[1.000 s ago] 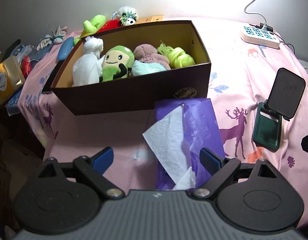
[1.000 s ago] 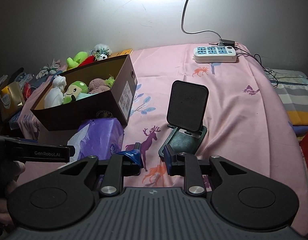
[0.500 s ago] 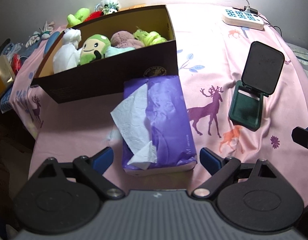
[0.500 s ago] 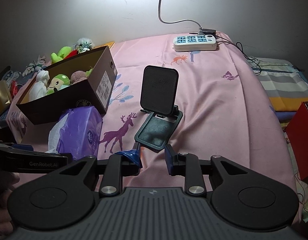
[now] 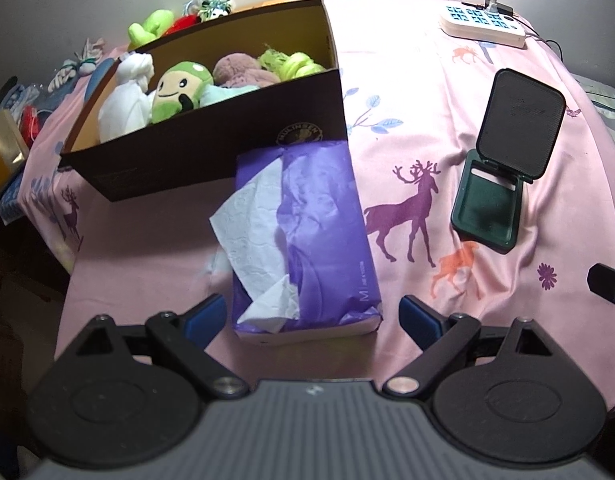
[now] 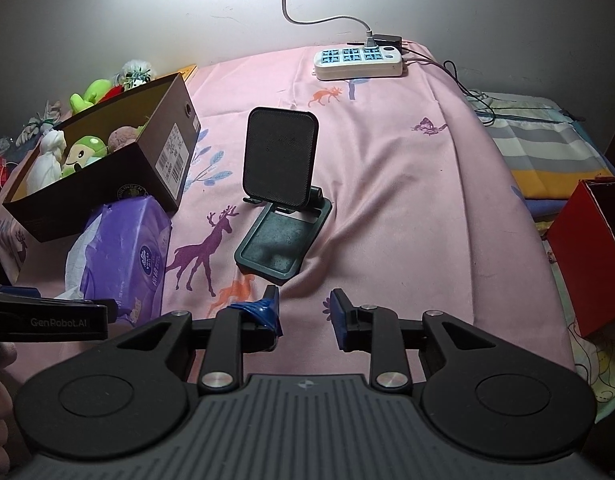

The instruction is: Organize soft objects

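Observation:
A brown cardboard box [image 5: 211,144] holds several soft toys: a white one [image 5: 125,100], a green plush [image 5: 179,90], a pink one [image 5: 239,72] and a yellow-green one [image 5: 291,64]. It also shows in the right wrist view [image 6: 95,200]. A purple tissue pack [image 5: 319,232] with a white tissue sticking out lies against the box's front. My left gripper [image 5: 311,320] is open and empty, its fingers either side of the pack's near end. My right gripper [image 6: 303,312] is open and empty above the pink cloth, near a dark green phone stand [image 6: 281,196].
More soft toys [image 5: 175,20] lie behind the box. A white power strip [image 6: 359,64] with a cable sits at the back. A red box [image 6: 587,256] stands off the right edge. Clutter [image 5: 7,144] lies at the far left.
Both grippers have pulled back toward me. The left one's fingers now straddle the tissue pack's near end. The right gripper has opened wider.

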A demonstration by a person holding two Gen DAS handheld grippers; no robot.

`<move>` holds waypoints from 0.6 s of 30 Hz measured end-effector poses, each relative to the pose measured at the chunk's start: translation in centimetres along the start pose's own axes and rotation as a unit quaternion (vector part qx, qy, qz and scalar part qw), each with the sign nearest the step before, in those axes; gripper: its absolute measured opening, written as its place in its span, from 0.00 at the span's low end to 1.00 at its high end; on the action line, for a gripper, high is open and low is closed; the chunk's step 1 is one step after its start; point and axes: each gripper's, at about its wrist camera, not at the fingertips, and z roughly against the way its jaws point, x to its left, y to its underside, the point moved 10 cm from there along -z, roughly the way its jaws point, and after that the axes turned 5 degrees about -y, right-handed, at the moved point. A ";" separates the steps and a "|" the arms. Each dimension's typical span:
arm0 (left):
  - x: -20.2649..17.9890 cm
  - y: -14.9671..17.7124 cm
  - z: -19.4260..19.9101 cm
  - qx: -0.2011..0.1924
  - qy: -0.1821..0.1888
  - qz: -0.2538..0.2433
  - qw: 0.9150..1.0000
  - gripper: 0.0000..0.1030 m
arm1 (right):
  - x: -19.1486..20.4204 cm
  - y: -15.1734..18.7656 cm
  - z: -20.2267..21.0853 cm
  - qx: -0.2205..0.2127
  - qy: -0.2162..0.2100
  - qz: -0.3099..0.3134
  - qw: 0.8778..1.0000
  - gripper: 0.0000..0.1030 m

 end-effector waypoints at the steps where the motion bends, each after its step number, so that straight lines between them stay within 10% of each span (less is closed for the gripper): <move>1: 0.1 0.0 0.0 0.001 -0.002 0.001 1.000 0.90 | 0.1 0.0 -0.1 0.002 -0.001 -0.001 1.000 0.10; 18: 5.2 -0.2 -0.6 0.012 -0.024 0.049 0.998 0.90 | 5.0 -0.9 -1.6 0.028 -0.044 0.032 0.998 0.11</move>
